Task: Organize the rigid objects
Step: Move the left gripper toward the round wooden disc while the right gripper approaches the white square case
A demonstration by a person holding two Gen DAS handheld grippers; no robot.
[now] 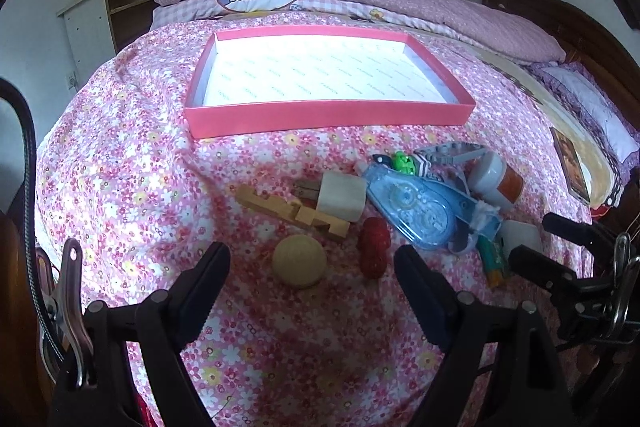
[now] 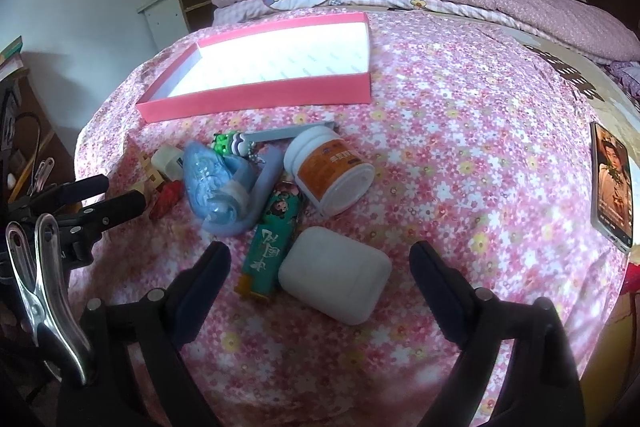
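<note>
You are working over a bed covered by a pink flowered sheet point(image 1: 120, 167). The largest thing on it is the pink shallow box point(image 1: 328, 115), white inside and holding nothing, at the far side. Near its front wall lies a cluster: a blue tape dispenser point(image 1: 416, 207), a white pill bottle point(image 2: 328, 171) on its side with an orange label, a white earbud case point(image 2: 336, 275), a green lighter point(image 2: 268, 247) just beside that case, a wooden block puzzle point(image 1: 296, 211), a tan ball point(image 1: 300, 261) and a red piece point(image 1: 374, 245).

Your left gripper point(image 1: 312, 279) is spread wide, gripping nothing, with the ball between its 2 fingers. Your right gripper point(image 2: 320, 275) is equally wide and empty, straddling the earbud case.

A phone point(image 2: 612, 183) lies well apart at the right.
</note>
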